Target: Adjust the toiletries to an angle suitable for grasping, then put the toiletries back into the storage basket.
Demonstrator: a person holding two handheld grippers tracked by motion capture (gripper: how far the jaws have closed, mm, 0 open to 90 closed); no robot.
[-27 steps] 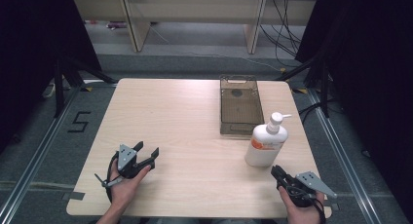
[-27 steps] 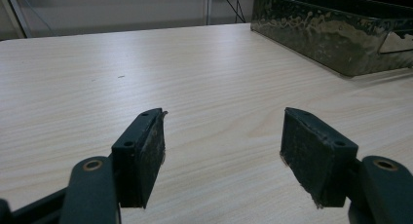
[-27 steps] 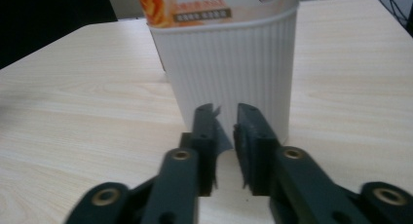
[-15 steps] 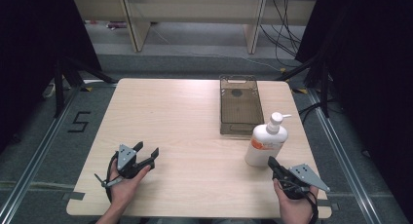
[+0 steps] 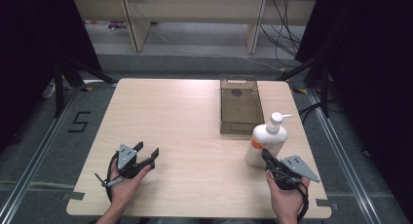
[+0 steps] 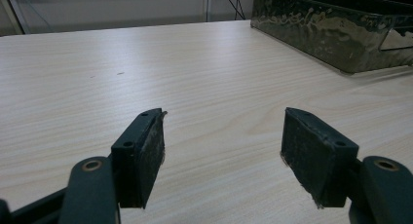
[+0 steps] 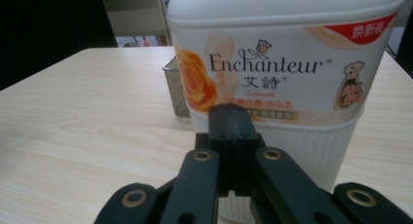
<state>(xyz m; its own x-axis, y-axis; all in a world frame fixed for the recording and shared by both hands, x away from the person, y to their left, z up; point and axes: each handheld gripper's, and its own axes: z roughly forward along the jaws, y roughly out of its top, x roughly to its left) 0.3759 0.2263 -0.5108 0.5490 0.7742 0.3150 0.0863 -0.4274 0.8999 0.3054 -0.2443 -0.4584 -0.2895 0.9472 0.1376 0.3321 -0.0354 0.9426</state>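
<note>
Right gripper had its jaws pressed together with nothing between them, tips right at the lower wall of the bottle; from the right gripper view I couldn't tell touching from just short. Bottle stood upright straight ahead of those jaws, with the tray just behind it.

Risks as I judged them:
- Closed tips pushing on would have shoved a tall, narrow-based bottle; tips sat low, so a slide toward the tray was likelier than a tip-over, but the pump top made it top-heavy.
- Jaws had to spread before any grasp; the body looked wide, so a shallow pinch on the smooth wall could have slipped.

Left gripper sat well apart, jaws spread and empty over bare table, too far to steady anything.
</note>
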